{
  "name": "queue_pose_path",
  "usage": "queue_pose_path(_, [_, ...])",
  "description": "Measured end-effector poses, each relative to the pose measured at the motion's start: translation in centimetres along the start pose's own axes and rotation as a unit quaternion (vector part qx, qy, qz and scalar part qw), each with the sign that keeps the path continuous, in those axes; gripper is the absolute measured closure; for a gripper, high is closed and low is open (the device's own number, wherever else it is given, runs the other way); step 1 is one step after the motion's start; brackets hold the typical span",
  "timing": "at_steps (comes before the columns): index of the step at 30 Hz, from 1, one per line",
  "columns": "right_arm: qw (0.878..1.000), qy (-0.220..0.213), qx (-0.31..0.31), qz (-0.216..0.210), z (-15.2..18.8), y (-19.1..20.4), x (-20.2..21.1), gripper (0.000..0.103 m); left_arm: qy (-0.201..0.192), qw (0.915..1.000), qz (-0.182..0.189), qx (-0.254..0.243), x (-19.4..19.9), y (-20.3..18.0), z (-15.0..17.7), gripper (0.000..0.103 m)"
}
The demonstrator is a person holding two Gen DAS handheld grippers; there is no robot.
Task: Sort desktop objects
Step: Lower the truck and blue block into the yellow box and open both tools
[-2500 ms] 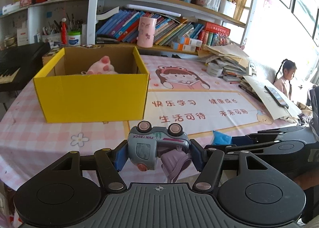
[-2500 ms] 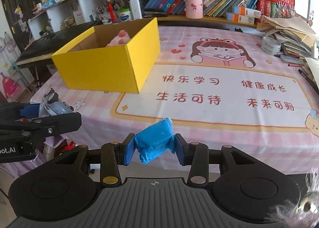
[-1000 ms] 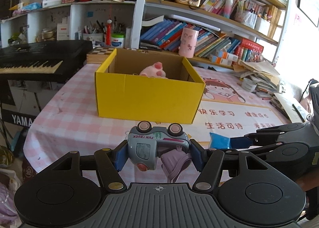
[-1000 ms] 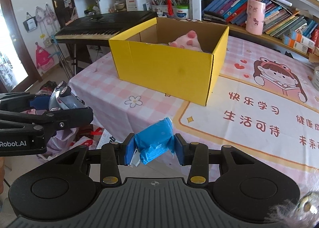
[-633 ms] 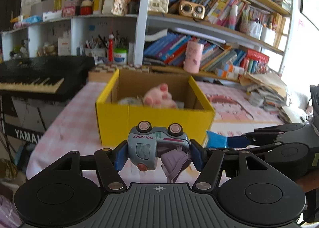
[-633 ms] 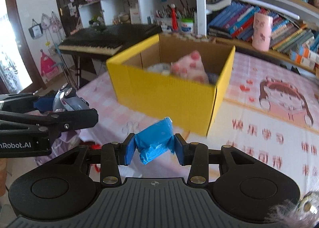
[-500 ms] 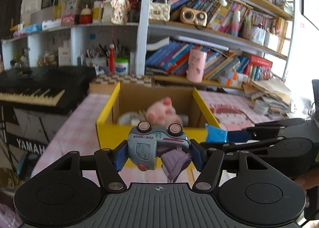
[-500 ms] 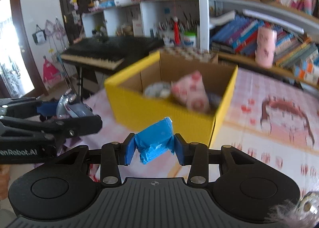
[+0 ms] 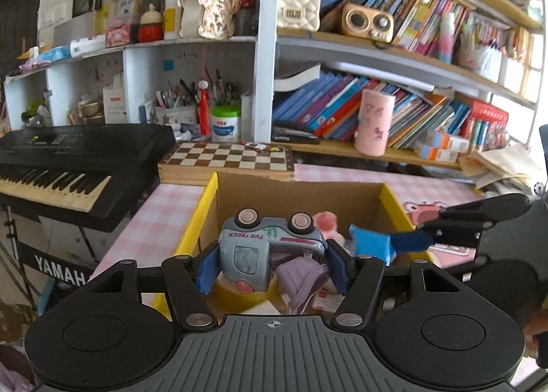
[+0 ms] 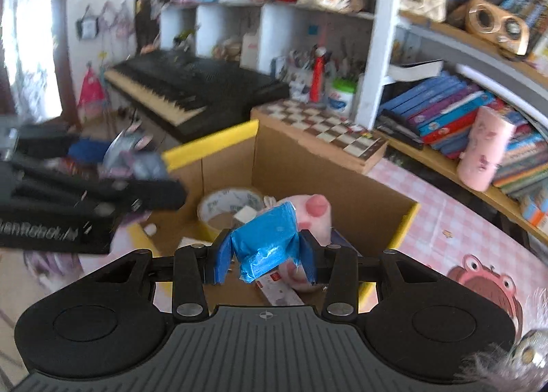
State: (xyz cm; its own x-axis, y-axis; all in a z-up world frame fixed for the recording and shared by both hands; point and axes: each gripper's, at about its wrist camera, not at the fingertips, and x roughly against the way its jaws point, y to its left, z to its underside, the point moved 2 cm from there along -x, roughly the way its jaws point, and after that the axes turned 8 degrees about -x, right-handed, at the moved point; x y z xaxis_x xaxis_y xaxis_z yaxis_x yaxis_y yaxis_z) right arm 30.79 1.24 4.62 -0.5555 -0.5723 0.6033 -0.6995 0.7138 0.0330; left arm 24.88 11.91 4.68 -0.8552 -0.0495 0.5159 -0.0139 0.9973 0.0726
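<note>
My left gripper is shut on a grey toy truck with a purple part hanging under it, held over the near edge of the yellow cardboard box. My right gripper is shut on a blue packet, held over the open box. Inside the box lie a pink plush toy, a roll of tape and a small carton. The right gripper with the blue packet shows at the right of the left wrist view. The left gripper with the truck shows blurred at the left of the right wrist view.
The box stands on a pink checked tablecloth. A chessboard lies behind it. A black keyboard stands to the left. Shelves of books and a pink cup fill the back.
Both grippers have risen and moved forward, from in front of the box to over its open top, each with its object still held.
</note>
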Motion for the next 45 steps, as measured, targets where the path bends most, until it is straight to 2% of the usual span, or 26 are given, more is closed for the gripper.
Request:
queue_pose_path(9, [0.993,0.083,0.077,-0.038,-0.4,-1.0,-6.0,0.065,0.067,0.9977,0.008,0.000,-5.4,-0.4,0.8,0.040])
queue_pose_path(13, [0.988,0.119,0.082,-0.051,0.0,-1.6,-7.5,0.065,0.090,0.9959,0.008,0.009,-6.6,-0.5,1.2,0.040])
queue_pose_path(18, [0.980,0.148,0.113,-0.063,0.0,-1.2,-8.0,0.065,0.106,0.9943,0.004,0.004,-7.5,-0.6,1.4,0.040])
queue_pose_path(25, [0.975,0.156,0.146,-0.058,0.0,-0.8,-8.6,0.065,0.120,0.9928,-0.001,0.010,-8.0,-0.4,1.7,0.039])
queue_pose_path(27, [0.976,0.152,0.144,-0.058,-0.1,-0.9,-8.6,0.064,0.110,0.9938,-0.002,0.017,-7.5,-0.3,1.8,0.039])
queue_pose_path(30, [0.980,0.135,0.135,-0.053,-0.2,-1.0,-8.1,0.054,0.099,0.9946,-0.005,0.031,-6.8,-0.2,1.7,0.038])
queue_pose_path(31, [0.982,0.124,0.131,-0.047,-0.2,-1.1,-7.8,0.048,0.094,0.9950,-0.004,0.033,-6.4,-0.2,1.6,0.037])
queue_pose_path(32, [0.985,0.109,0.127,-0.039,-0.2,-1.2,-7.3,0.044,0.087,0.9957,-0.003,0.033,-6.0,-0.2,1.5,0.032])
queue_pose_path(33, [0.987,0.100,0.120,-0.034,-0.2,-1.3,-6.9,0.043,0.075,0.9967,-0.004,0.032,-5.5,-0.3,1.3,0.024])
queue_pose_path(35, [0.991,0.083,0.105,-0.028,-0.2,-1.7,-5.9,0.041,0.045,0.9986,-0.002,0.029,-4.3,-0.4,0.9,0.015])
queue_pose_path(39, [0.997,0.047,0.067,-0.016,-0.2,-2.6,-3.4,0.038,-0.012,0.9993,-0.004,0.034,-1.6,-0.8,0.1,0.013])
queue_pose_path(45, [1.000,-0.011,0.012,0.027,-0.2,-2.9,0.7,0.034,-0.050,0.9983,0.001,0.030,1.8,-1.7,-0.4,0.012])
